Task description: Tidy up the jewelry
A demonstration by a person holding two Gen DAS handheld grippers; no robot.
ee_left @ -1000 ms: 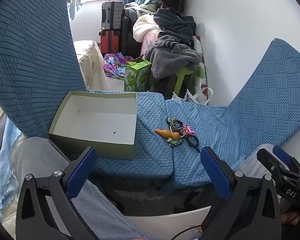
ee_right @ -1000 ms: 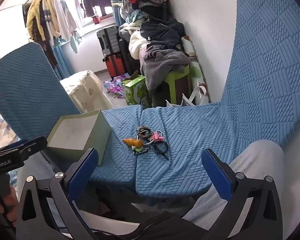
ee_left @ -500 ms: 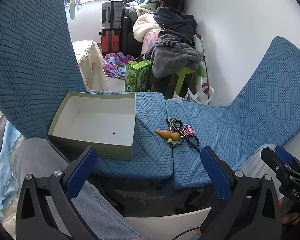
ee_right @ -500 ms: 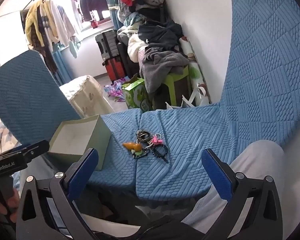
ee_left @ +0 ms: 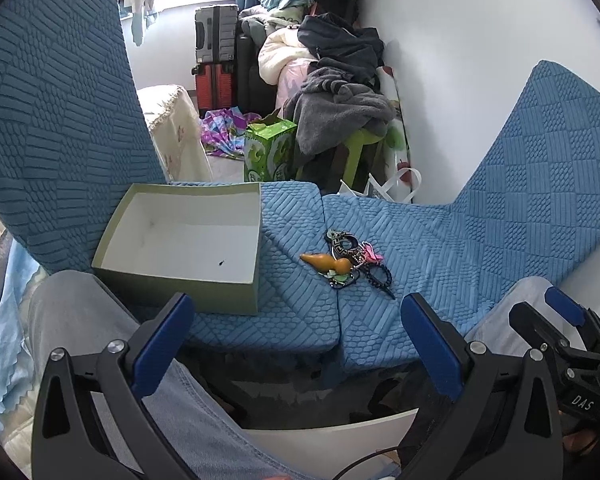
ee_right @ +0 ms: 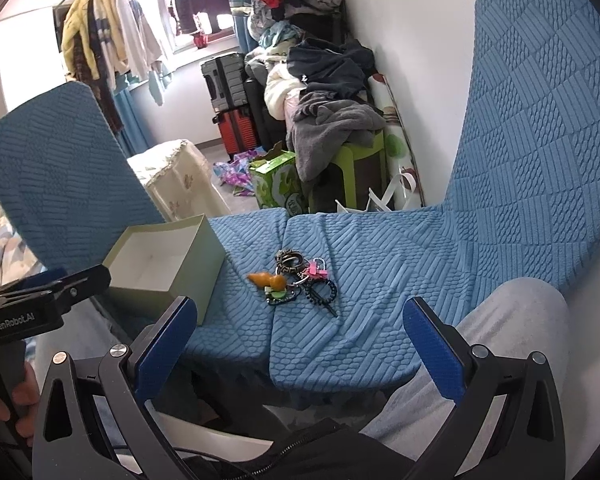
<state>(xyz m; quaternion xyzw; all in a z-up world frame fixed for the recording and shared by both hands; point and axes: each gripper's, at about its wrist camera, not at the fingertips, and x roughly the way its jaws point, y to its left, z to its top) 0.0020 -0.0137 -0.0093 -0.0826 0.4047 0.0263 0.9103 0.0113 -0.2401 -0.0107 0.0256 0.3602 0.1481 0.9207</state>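
Observation:
A small heap of jewelry lies on the blue quilted seat: an orange gourd charm, dark bangles, a pink piece and a black beaded bracelet. In the right wrist view the same jewelry heap sits ahead of the fingers. An open pale green box with a white empty inside stands left of the heap; the box shows at left in the right wrist view. My left gripper is open, held back over a lap. My right gripper is open too, nothing between its fingers.
Two blue covered chairs join at a seam; their backs rise at left and right. A person's legs lie under the grippers. Beyond the seat edge: green carton, stool with clothes, suitcases, white wall.
Both grippers have shifted only slightly; the right wrist view has tilted up and closer to the seat. The jewelry and box have not moved, and both grippers stay open.

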